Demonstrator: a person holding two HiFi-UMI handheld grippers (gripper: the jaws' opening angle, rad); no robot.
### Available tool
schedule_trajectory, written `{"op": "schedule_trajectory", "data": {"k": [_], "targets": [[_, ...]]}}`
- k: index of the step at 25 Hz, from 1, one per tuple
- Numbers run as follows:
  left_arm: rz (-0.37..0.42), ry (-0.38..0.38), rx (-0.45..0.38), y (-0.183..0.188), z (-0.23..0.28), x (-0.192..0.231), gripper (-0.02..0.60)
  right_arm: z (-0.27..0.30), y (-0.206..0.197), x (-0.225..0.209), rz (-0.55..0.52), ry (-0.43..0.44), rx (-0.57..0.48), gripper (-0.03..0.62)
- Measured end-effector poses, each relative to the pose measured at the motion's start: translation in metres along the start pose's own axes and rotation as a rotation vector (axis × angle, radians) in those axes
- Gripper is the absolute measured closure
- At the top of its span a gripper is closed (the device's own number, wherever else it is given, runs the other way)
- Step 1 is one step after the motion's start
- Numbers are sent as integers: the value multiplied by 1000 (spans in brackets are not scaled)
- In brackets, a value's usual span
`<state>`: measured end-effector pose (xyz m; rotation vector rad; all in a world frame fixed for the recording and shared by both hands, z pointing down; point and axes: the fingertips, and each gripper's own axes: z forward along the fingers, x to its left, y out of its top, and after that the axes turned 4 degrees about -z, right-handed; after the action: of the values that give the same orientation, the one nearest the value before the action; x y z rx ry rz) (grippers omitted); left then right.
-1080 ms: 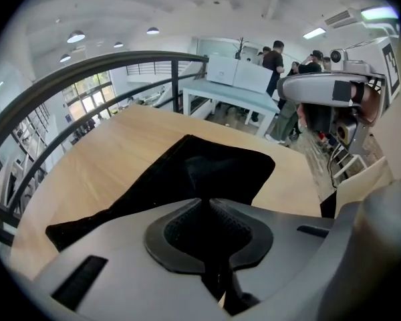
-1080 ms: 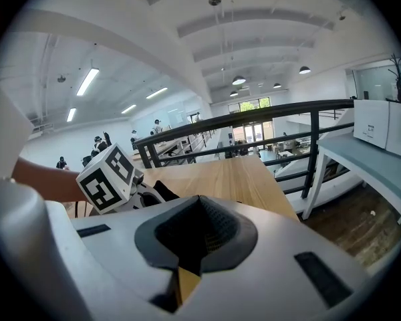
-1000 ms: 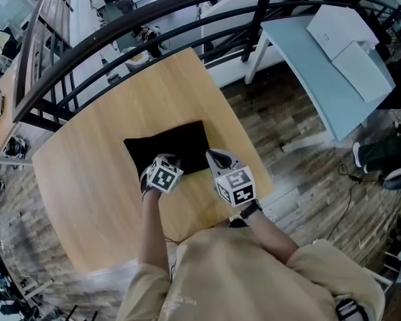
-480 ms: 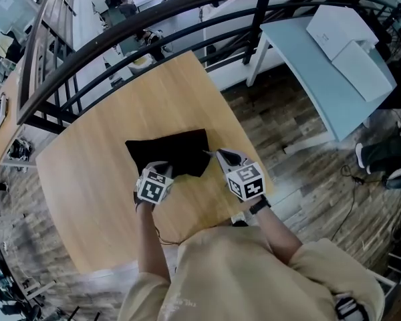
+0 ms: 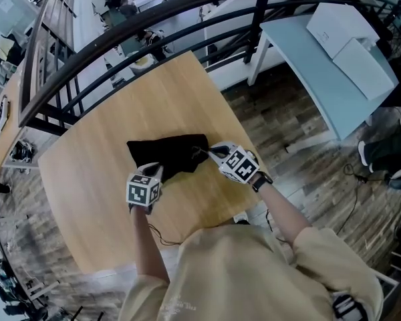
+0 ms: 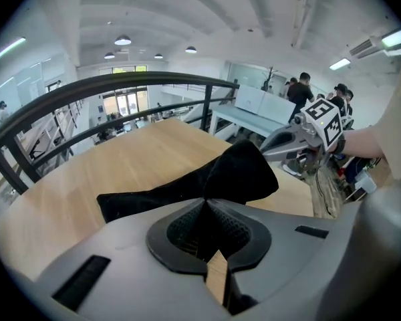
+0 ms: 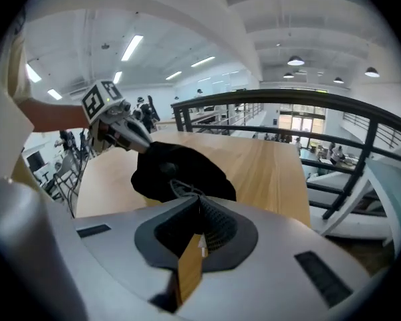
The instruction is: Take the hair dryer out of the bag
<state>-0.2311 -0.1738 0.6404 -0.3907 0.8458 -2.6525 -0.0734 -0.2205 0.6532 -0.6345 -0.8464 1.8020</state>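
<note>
A black cloth bag (image 5: 172, 154) lies bunched on the round wooden table (image 5: 107, 126). My left gripper (image 5: 154, 170) is shut on the bag's near left edge; in the left gripper view the black cloth (image 6: 237, 174) runs straight into the closed jaws of the left gripper (image 6: 206, 204). My right gripper (image 5: 212, 152) is at the bag's right corner, shut on a thin grey drawstring (image 7: 180, 188) that leads from the bag (image 7: 180, 169) into the right gripper (image 7: 199, 204). No hair dryer shows; the bag hides its contents.
A black curved railing (image 5: 154, 19) runs past the table's far side. A pale blue table (image 5: 321, 72) with white boxes (image 5: 347, 39) stands at the right over wooden flooring. The person's torso (image 5: 254, 273) fills the bottom.
The left gripper has drawn back toward the person, lifting the bag's left edge. The right gripper has gone down onto the bag's right corner. The bag looks narrower and more bunched.
</note>
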Motion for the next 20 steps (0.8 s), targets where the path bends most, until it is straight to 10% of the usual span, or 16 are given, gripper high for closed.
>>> {"op": "schedule_trajectory", "data": {"k": [12,20], "targets": [[-64,-26,-12,-6,-2,8,563,64,-3,23,-287,219,117,583],[-77,-42,-20,-4,-2,9,563,77,-7,31,-410,375,217,435]]}}
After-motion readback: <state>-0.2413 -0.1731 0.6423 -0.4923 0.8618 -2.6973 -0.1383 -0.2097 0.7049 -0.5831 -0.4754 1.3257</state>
